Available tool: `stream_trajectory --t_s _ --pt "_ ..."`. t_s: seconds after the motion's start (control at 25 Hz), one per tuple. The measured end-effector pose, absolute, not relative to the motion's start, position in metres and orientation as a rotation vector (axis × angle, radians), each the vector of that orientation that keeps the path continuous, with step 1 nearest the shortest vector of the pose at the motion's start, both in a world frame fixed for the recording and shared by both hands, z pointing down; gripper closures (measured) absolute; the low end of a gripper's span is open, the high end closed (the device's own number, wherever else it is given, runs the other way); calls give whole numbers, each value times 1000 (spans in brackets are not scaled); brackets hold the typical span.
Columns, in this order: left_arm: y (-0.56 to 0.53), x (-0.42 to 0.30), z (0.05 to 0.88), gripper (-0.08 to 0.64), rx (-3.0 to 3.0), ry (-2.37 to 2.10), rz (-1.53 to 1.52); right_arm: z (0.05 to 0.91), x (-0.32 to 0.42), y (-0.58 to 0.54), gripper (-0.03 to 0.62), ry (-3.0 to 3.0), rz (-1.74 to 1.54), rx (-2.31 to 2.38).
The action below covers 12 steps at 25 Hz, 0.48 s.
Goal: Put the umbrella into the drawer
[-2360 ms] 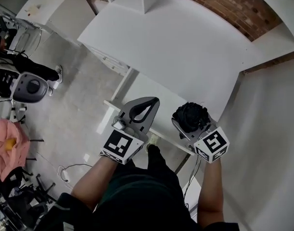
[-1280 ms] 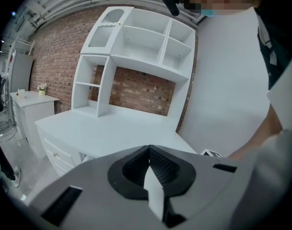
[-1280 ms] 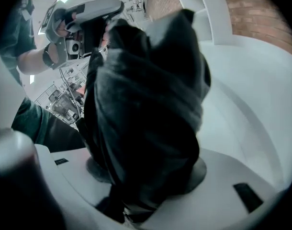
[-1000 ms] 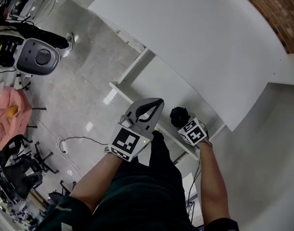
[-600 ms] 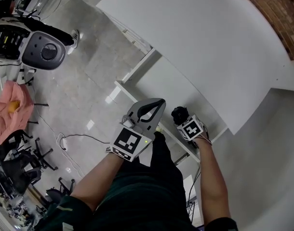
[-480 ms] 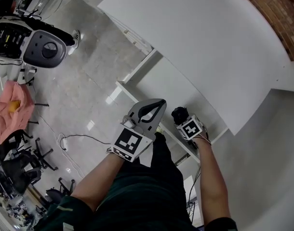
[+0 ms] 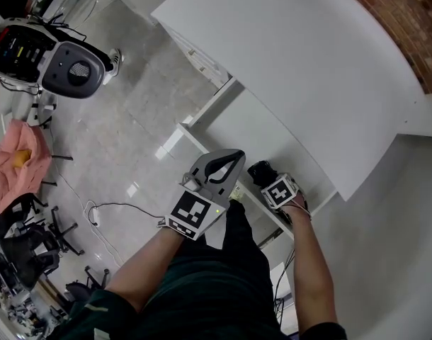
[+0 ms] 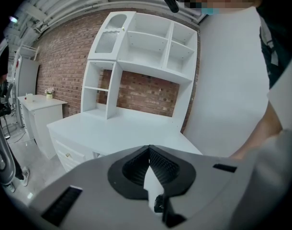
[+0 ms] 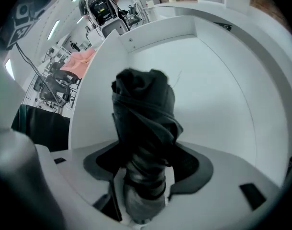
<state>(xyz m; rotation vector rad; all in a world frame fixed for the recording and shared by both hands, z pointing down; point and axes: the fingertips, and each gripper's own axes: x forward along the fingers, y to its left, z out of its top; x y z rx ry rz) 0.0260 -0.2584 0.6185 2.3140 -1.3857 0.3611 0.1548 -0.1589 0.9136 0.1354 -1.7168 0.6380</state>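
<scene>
left gripper (image 7: 236,157) hangs aside, jaws closed on nothing; keep it clear. right gripper (image 7: 267,178) jaws have just been opening, now loose around the umbrella (image 9: 143,109), down inside the open drawer (image 9: 222,95); best to lift straight out without snagging fabric.

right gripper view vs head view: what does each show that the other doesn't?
Right gripper view only: the right gripper's jaws apart, having just been opening, with the black umbrella between them, and the drawer's white inside up close. Head view only: the left gripper's shut, empty jaws beside the right, and both forearms. Both: umbrella, right gripper, drawer.
</scene>
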Motion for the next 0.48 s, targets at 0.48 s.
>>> stream_trajectory --t_s 0.48 --pt "-239 13 600 554 2360 -1337 339 852 172 -179 517 -1805 683 479"
